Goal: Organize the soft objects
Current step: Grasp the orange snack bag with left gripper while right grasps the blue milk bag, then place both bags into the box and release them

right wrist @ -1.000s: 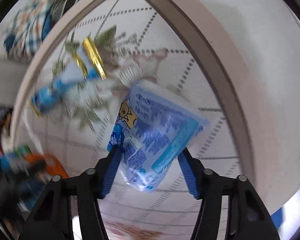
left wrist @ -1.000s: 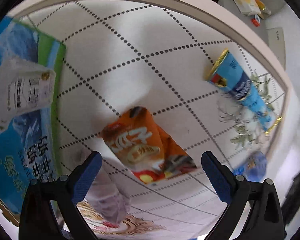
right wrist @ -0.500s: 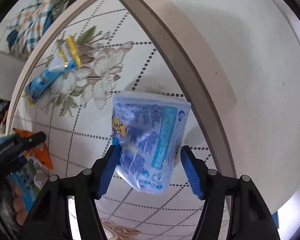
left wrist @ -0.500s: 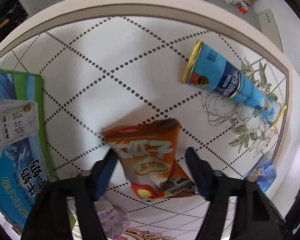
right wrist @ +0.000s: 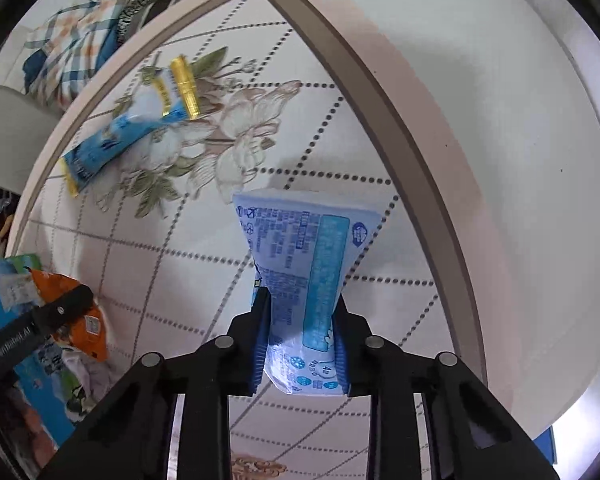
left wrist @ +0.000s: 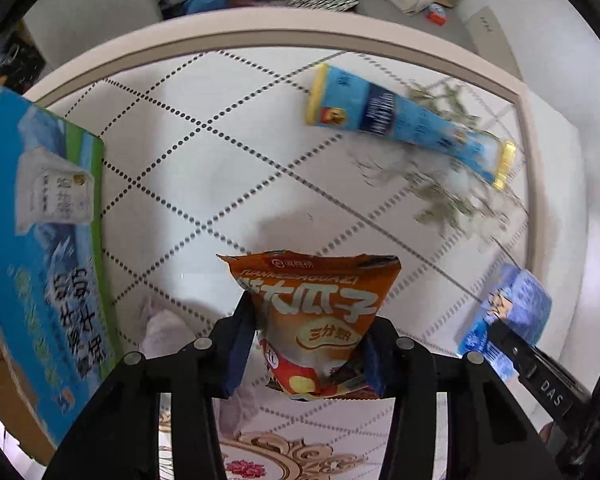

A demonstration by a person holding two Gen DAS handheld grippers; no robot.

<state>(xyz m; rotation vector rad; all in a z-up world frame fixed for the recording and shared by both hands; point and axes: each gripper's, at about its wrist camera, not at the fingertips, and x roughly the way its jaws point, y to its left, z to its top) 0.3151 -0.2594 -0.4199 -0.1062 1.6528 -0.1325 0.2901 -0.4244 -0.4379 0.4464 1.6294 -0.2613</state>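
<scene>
The snack bag [left wrist: 316, 320] is sitting between the left fingers [left wrist: 242, 344], above the bench [left wrist: 204, 152]. The long packet [left wrist: 404, 122] is lying on the bench ahead and to the right. The box [left wrist: 40, 264] is standing left of these fingers. The wipes pack [right wrist: 304, 280] is sitting between the right fingers [right wrist: 260, 340].

Glossy orange plastic-film snack bag [left wrist: 320, 320], crinkled, between matt black plastic left claw [left wrist: 308, 344] fingers. Shiny pale blue film pouch [right wrist: 304, 280] in right claw [right wrist: 300, 340]. Beyond, glossy blue foil-edged packet [left wrist: 404, 124] on smooth printed surface [left wrist: 220, 160].
</scene>
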